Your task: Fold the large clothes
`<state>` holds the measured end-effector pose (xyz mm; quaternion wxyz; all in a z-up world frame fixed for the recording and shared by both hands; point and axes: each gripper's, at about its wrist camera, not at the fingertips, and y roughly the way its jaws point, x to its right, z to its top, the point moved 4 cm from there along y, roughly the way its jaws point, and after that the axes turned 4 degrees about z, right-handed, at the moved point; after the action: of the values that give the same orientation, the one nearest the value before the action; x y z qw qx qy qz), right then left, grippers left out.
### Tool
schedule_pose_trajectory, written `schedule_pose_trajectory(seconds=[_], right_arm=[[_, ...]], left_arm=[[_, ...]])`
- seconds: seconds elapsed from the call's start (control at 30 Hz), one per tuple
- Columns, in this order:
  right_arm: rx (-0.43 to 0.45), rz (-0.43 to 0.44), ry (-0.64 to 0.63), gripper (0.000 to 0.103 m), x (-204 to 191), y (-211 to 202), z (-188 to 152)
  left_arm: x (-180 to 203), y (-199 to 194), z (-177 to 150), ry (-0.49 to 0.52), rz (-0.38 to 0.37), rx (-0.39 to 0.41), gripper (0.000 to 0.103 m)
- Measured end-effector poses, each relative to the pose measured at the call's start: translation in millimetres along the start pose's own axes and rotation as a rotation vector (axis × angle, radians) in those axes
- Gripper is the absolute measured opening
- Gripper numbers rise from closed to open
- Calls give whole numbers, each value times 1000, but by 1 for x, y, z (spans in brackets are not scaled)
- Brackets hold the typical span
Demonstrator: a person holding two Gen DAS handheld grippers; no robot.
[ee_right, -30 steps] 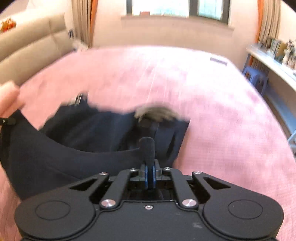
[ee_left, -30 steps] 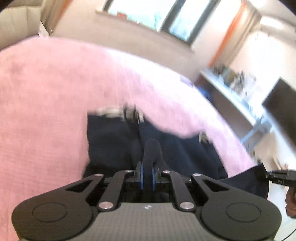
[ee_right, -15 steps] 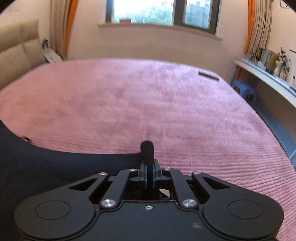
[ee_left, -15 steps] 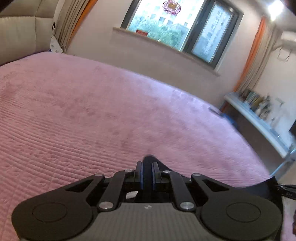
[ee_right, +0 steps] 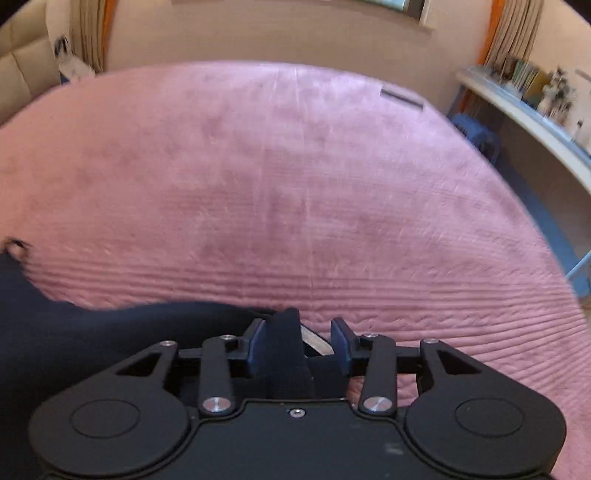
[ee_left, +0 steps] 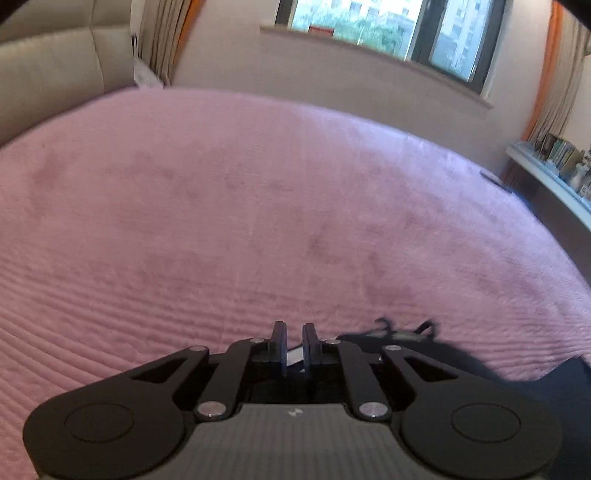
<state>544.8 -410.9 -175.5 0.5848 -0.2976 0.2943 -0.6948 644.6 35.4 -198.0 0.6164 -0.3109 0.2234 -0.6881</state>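
jaws: left gripper slightly parted, right gripper released | dark garment on pink bedspread

A wide pink bedspread fills the middle of both views. At the top, a dark-framed window lets in daylight above a pale wall. A beige padded headboard sits upper left, orange curtains upper right, a cluttered shelf at right.
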Motion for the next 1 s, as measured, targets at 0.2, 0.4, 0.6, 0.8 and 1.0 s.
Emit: schedule_pose_trajectory(seconds=[0.2, 0.4, 0.6, 0.8, 1.0], right_arm=[[5, 216, 69, 19, -77, -73, -17], [-65, 319, 39, 6, -156, -37, -48], [-102, 347, 136, 0, -148, 14, -84], [-57, 364, 186, 17, -126, -21, -59], [4, 330, 89, 11, -145, -1, -31]], left_arm=[[55, -60, -12, -3, -248, -56, 10], [116, -71, -58, -2, -450, -134, 10], [117, -24, -117, 102, -316, -201, 3], [88, -55, -85, -9, -366, -126, 8], [97, -35, -64, -19, -373, -99, 11]])
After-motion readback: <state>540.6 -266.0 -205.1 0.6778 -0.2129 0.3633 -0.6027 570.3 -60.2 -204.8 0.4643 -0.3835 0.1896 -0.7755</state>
